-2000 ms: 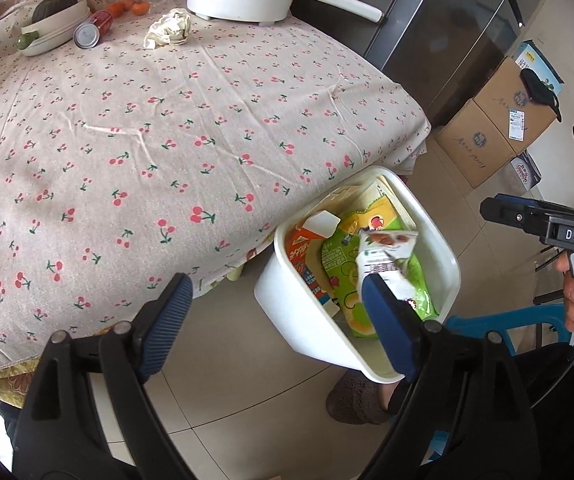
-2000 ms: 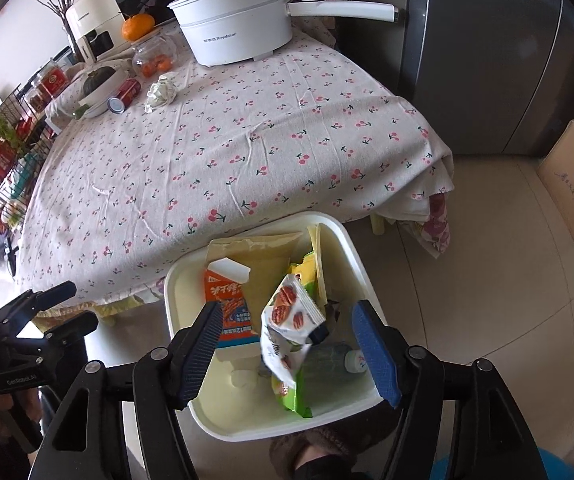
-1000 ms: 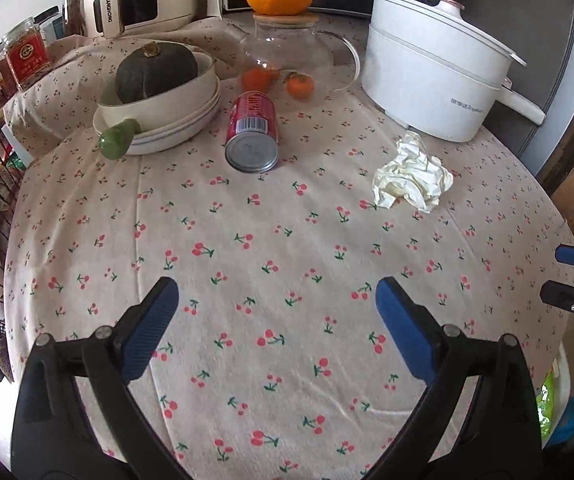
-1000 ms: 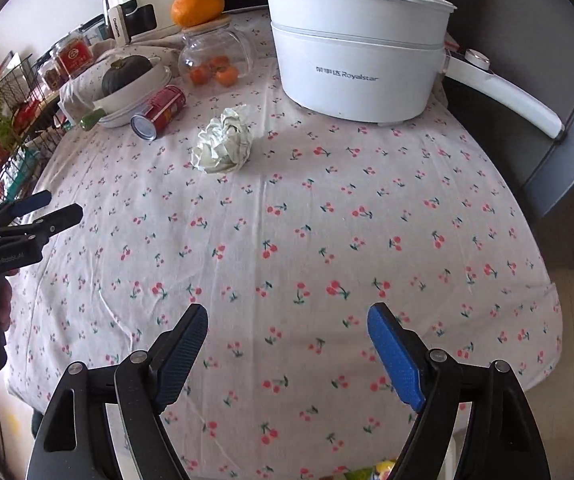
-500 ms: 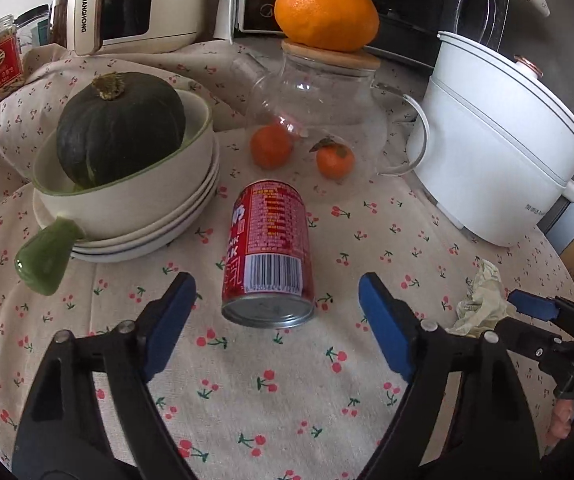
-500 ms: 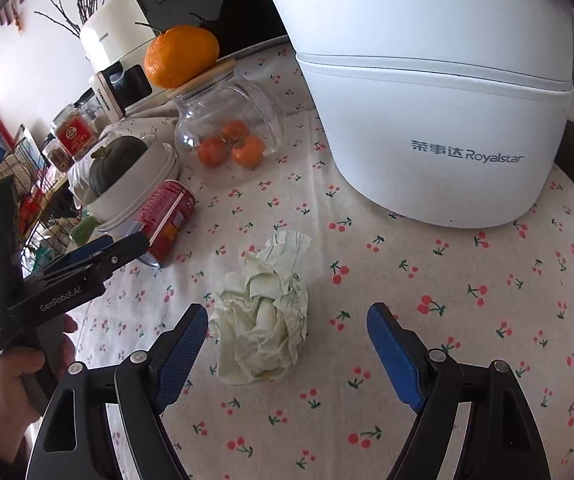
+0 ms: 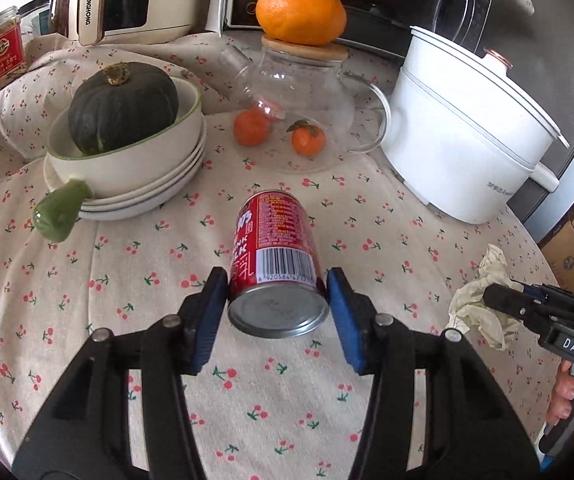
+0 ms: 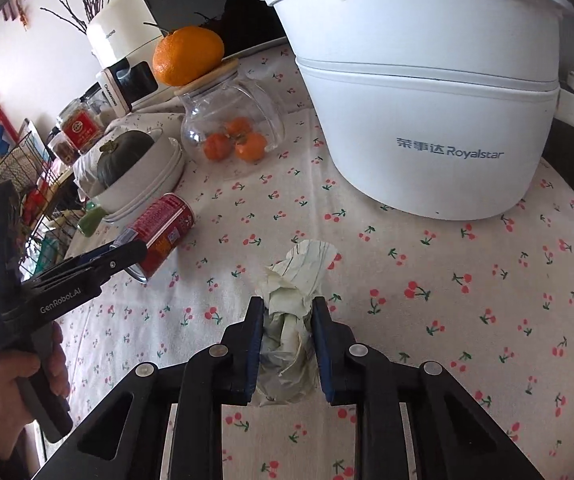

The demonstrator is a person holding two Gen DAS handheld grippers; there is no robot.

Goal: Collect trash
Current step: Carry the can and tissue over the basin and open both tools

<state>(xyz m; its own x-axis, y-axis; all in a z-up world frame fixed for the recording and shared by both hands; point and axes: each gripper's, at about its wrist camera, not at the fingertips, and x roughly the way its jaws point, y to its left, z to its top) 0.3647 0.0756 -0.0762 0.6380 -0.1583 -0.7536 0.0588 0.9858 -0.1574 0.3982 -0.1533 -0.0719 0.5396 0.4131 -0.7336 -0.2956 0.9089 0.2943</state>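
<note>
Since 0.5 s ago both grippers have closed in: the left gripper now clamps the red can lying on the cherry-print tablecloth; the right gripper pinches the crumpled tissue in front of the white pot; the glass teapot stands behind the can.

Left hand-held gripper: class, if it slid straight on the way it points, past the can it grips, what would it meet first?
Probably the glass teapot with small oranges behind it. The left hand-held gripper holds the red can lying pointed that way, with bare tablecloth between them. Depth is uncertain in the fisheye view.
</note>
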